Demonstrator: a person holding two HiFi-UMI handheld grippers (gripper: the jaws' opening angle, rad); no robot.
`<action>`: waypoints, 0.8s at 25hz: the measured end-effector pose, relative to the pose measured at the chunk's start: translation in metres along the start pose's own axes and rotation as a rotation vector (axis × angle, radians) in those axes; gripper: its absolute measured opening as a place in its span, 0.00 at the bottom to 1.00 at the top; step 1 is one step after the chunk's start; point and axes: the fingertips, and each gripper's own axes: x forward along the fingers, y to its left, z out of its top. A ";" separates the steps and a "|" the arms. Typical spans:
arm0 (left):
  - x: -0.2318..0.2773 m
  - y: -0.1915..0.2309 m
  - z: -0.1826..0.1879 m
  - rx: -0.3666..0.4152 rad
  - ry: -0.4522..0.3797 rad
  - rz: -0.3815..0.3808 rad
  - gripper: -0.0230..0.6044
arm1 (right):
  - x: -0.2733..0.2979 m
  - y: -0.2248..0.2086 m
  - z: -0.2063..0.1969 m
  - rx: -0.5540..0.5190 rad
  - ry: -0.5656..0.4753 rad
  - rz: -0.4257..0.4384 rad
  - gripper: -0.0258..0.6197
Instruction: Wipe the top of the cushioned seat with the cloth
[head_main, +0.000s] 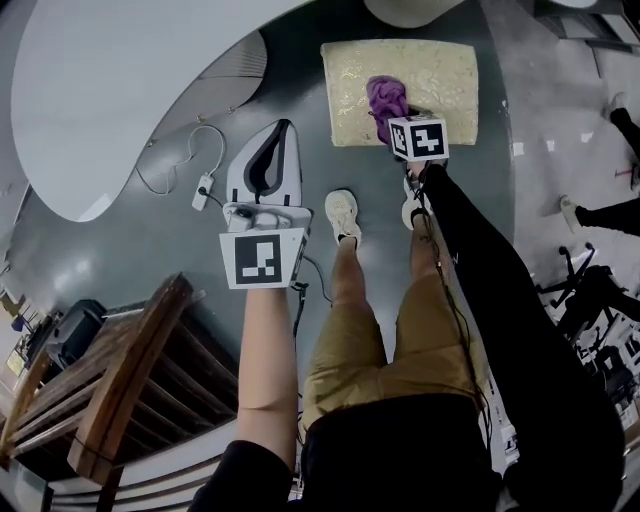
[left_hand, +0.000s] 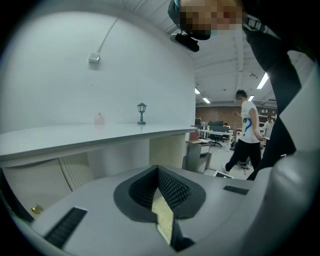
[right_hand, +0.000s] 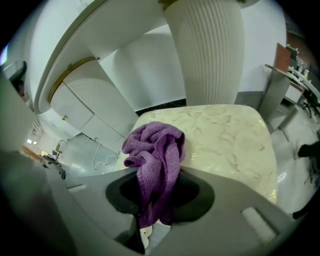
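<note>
The right gripper (right_hand: 157, 176) has its jaws clamped on the purple cloth (right_hand: 156, 150). A tail of it runs back between the jaws, and the bunched bulk sits just past their tips. That wad looks to be resting on the near edge of the cushioned seat (right_hand: 232, 135), whose cream, marbled top spreads out beyond the jaws and to their right. From where I stand I can't be sure how firmly it presses down. Holding the cloth by its tail makes sense: the soft mass stays out front as a pad, so the fabric meets the cushion and not the hard jaws.

Most of the seat top lies ahead of the cloth, so I'd judge the wiping is at its start or on an early pass. The next stroke probably needs to push away from the jaws towards the ribbed white pedestal (right_hand: 205, 50) behind the seat. Then it can work sideways to cover the rest.

The left gripper (left_hand: 159, 172) is held back, well apart from the seat and level with the white table (left_hand: 75, 137). Its jaws are drawn together with nothing in them. It seems simply parked out of the way, since one cloth needs one gripper. A loose cable (head_main: 205, 185) lies on the floor beyond the left jaws, clear of the work.
</note>
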 end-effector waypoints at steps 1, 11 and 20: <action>0.005 -0.007 0.003 0.001 -0.002 -0.008 0.05 | -0.006 -0.016 -0.001 0.016 -0.003 -0.016 0.22; 0.052 -0.078 0.022 -0.021 -0.016 -0.051 0.05 | -0.059 -0.152 -0.014 0.113 -0.031 -0.131 0.22; 0.067 -0.124 0.031 -0.022 -0.024 -0.063 0.05 | -0.085 -0.217 -0.024 0.125 -0.019 -0.210 0.22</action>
